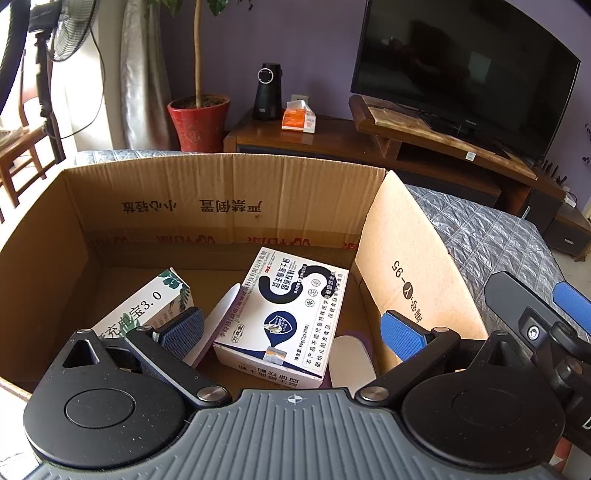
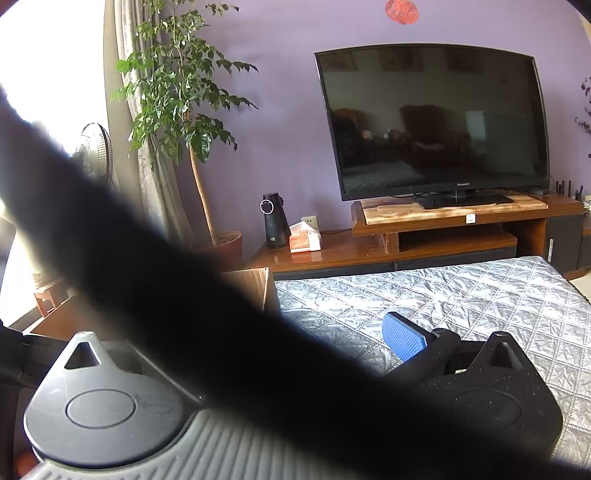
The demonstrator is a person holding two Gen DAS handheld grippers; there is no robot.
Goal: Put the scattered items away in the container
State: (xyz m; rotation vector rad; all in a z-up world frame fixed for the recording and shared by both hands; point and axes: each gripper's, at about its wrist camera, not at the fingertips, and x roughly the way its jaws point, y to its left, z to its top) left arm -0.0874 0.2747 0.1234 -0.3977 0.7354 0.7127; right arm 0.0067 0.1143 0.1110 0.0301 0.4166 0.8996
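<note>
An open cardboard box (image 1: 229, 173) fills the left wrist view. Inside it lie a white carton with blue and black print (image 1: 291, 314), a green-and-white carton (image 1: 147, 306) at its left, and a pair of white slippers (image 1: 351, 362) partly under the white carton. My left gripper (image 1: 291, 332) hovers open above the box's near edge, nothing between its blue pads. My right gripper (image 1: 535, 317) shows at the right edge, outside the box over the grey quilt (image 2: 443, 295). In the right wrist view a dark blurred band hides its left finger; the right pad (image 2: 402, 338) stands wide.
The box's right flap (image 1: 413, 266) stands up between the grippers. Behind are a wooden TV stand (image 1: 332, 136) with a TV (image 1: 461, 70), a black device (image 1: 266, 92) and a tissue pack (image 1: 299, 118). A red-potted plant (image 1: 199, 122) and a fan (image 1: 62, 33) stand far left.
</note>
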